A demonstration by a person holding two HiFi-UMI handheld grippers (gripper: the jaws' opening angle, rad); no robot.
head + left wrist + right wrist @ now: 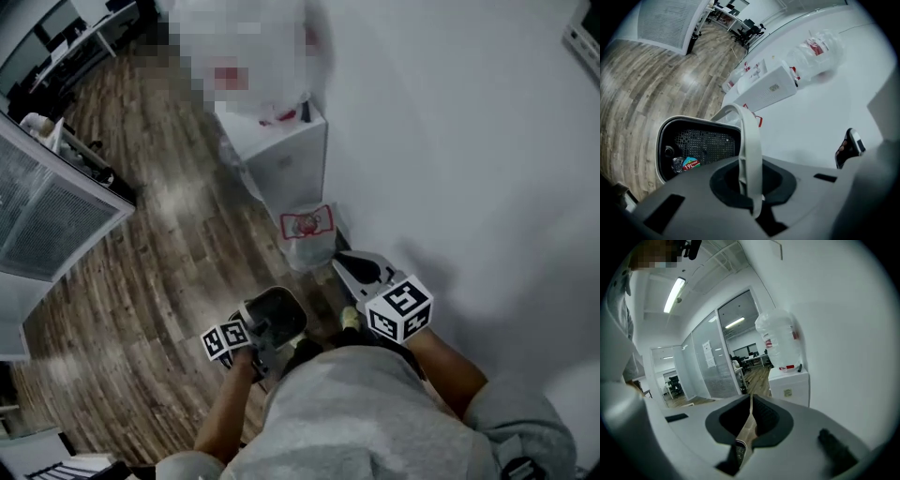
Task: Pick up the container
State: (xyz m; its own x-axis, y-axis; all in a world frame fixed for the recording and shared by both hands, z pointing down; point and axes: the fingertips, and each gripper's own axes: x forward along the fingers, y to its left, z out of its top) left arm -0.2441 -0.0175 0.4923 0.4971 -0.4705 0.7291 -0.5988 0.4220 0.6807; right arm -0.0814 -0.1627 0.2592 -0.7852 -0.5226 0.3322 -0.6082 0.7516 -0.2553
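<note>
The container [277, 313] is a dark bin with a white rim and a mesh-lined inside, hanging just in front of the person's body above the wood floor. In the left gripper view the container [696, 143] has a crumpled bottle with a coloured label in it, and its white handle [751, 145] arches up into the jaws. My left gripper [262, 339] [752, 187] is shut on that handle. To the right, near the wall, my right gripper [343, 263] [747, 423] has its jaws pressed together with nothing between them, apart from the container.
A white water-dispenser cabinet [286, 155] stands against the white wall [469, 150], with a big clear bottle [780, 341] on top. A clear bag with a red label [307, 231] lies on the floor beside it. A slatted white panel [47, 211] is at the left.
</note>
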